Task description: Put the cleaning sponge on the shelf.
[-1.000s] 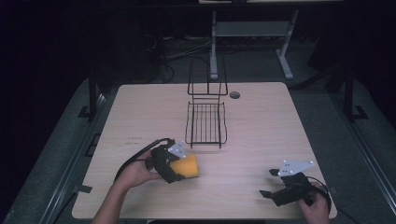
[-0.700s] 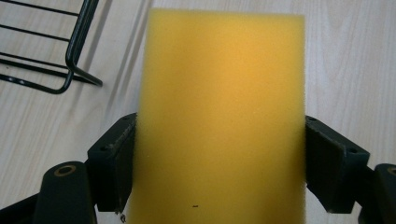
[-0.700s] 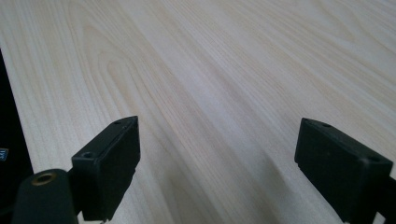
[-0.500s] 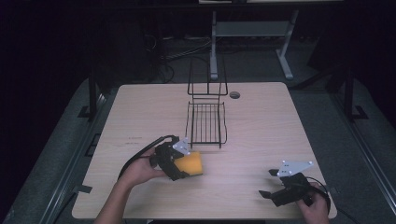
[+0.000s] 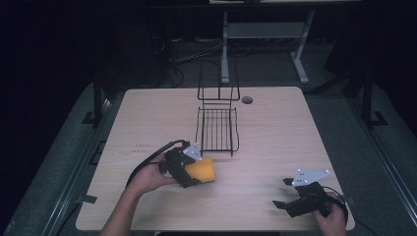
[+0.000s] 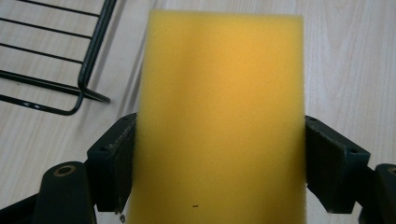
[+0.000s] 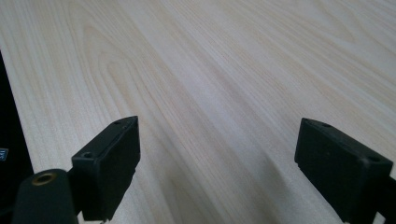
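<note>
From above, the left gripper [image 5: 193, 173] sits near the middle of the wooden table [image 5: 280, 128], its jaws clamped on a yellow sponge [image 5: 202, 170] just in front of the black wire rack [image 5: 217, 129]. Whether the sponge touches the tabletop or hangs a little above it is hard to tell from up here. Over at the near right corner, the right gripper [image 5: 283, 194] is down low with its jaws spread wide and nothing between them.

Left gripper view now: the sponge [image 6: 219, 116] stands big between both black jaws, pressed on either side, with a corner of the rack [image 6: 70, 70] off to the upper left.

Right gripper view: jaws far apart, bare wood grain [image 7: 224, 79] beyond them.
</note>
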Action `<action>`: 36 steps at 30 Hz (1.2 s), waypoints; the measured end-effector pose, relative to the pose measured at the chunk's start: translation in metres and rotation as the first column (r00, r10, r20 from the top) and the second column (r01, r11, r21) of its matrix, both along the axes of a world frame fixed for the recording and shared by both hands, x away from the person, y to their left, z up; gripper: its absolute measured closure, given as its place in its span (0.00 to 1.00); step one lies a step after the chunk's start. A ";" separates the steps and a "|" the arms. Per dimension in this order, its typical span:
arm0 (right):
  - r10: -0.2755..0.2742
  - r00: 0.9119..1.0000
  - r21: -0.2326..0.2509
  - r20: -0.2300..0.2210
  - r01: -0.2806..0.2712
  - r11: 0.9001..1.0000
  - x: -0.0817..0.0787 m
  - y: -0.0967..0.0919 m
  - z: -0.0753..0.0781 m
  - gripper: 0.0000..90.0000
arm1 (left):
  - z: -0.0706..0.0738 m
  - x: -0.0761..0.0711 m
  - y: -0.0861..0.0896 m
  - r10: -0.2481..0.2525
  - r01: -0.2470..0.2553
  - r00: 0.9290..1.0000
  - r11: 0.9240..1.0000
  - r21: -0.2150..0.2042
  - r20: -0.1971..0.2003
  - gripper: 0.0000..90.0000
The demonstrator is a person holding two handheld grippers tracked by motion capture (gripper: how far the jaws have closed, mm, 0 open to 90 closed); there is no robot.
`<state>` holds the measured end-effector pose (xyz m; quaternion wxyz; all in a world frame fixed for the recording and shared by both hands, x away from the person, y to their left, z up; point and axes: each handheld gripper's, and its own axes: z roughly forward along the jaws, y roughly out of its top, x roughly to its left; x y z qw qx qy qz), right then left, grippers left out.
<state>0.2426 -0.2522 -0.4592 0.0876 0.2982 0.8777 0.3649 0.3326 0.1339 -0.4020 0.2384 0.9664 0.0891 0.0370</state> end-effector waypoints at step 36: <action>-0.002 1.000 -0.001 0.005 0.002 1.000 0.001 -0.003 0.000 0.15 | 0.014 0.012 -0.011 0.035 -0.035 0.999 0.999 -0.013 0.020 0.24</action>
